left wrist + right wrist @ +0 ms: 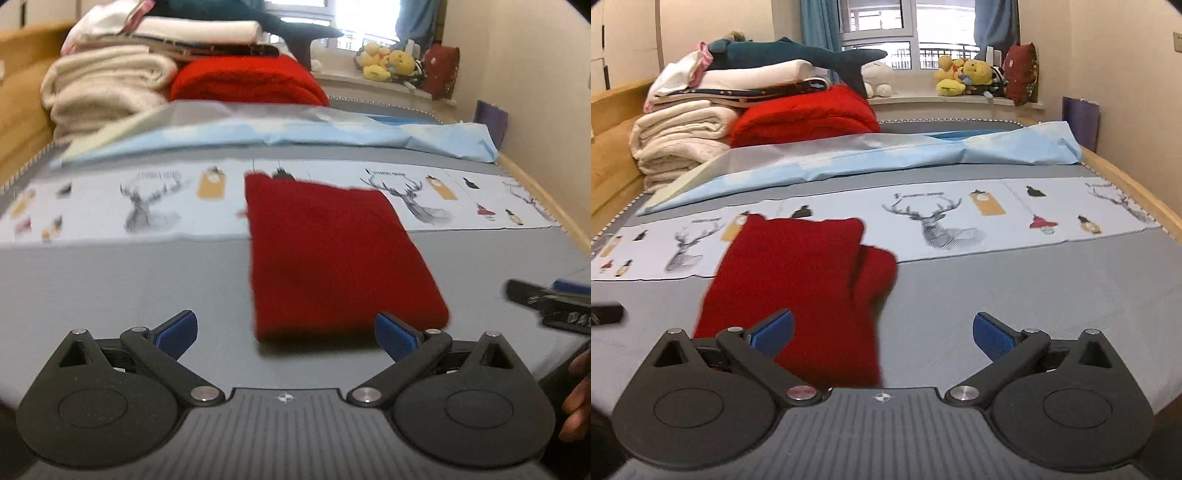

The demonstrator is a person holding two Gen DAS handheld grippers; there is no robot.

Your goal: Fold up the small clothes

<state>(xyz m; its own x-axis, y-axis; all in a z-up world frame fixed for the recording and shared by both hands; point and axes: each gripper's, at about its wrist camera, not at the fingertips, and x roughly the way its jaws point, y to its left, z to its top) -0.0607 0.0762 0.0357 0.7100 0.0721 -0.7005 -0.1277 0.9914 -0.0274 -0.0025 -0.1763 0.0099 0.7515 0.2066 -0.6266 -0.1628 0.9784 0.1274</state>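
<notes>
Both jaws wide and empty, the left gripper (286,334) and right gripper (882,334) hover over a folded red garment (798,280) on the bed (1034,295); pinching matched corners should keep the next fold square.

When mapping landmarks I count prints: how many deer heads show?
3 deer heads: one left of the red garment, one right of it, one far right; another may hide beneath.

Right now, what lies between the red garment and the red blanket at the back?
In the right wrist view, beyond the red garment come a deer-print cloth, grey mattress, then a light blue sheet before the red blanket.
</notes>
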